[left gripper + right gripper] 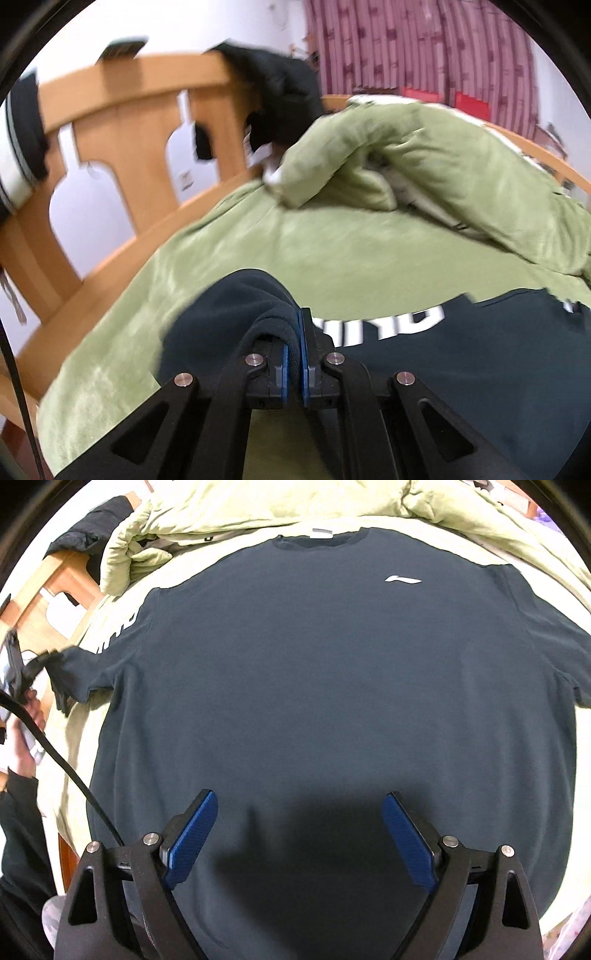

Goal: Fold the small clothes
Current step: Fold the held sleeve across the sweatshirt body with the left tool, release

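Right wrist view: the dark T-shirt lies spread flat on the green-blanketed bed, ready for folding, the right tongs released above its hem while the left tongs clench its sleeve.

A matt, smooth cloth shirt is seen on a soft, fuzzy green blanket, beside glossy wooden rails; textured blue pads are borne by black plastic fingers.
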Demonstrator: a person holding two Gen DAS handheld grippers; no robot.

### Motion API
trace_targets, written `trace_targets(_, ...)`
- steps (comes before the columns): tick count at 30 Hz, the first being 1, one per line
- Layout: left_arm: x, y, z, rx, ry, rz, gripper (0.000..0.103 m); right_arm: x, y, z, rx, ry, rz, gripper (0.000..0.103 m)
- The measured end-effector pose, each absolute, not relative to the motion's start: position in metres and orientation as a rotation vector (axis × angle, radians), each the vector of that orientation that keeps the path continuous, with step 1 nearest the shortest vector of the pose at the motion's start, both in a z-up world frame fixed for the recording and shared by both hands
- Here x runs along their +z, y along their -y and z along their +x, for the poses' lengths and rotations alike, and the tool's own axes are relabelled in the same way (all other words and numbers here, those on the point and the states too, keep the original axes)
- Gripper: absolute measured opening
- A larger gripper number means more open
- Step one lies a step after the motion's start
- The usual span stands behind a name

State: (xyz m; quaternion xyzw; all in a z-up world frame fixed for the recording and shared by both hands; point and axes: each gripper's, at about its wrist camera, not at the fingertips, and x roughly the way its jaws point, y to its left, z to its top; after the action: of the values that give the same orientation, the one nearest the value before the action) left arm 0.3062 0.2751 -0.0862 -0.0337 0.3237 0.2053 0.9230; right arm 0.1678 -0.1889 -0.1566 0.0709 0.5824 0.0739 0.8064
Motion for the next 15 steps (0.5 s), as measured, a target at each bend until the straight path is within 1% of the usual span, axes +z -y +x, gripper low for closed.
trace_targets(6, -0.05, -0.213, 0.311, 0.338, -0.59, -0.066, 0.005, -0.154, 0.216, 0.149, 0.142, -1.278, 0.153, 0.09)
trace_targets(15, -0.024, -0.122, 0.323, 0.201, -0.58, -0.074, 0.005, -0.162, 0.26, 0.127, 0.13, -1.325, 0.208, 0.091)
